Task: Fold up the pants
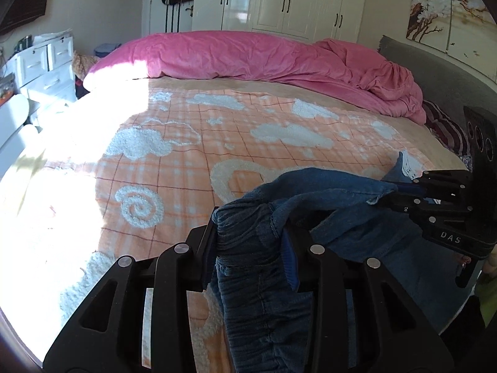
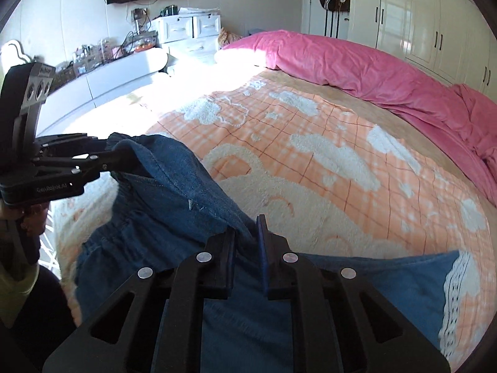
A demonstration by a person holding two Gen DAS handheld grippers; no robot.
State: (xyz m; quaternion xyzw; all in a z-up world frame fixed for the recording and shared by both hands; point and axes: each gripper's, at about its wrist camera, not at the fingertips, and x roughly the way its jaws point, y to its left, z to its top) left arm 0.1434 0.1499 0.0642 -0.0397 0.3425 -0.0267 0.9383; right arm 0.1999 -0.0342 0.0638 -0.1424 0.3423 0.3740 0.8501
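One pair of blue denim pants (image 1: 267,267) hangs between two tools above the bed (image 1: 192,143). The left tool (image 1: 248,233) grips a bunched wad of the elastic waistband; the right tool (image 2: 245,236) is clamped on another fold of the denim. One trouser cuff carries white lace trim (image 2: 456,295). One pink duvet (image 1: 248,56) lies along the far side. The right tool reads "DAS"; the left tool reads "GenRoboAI", though blurred.
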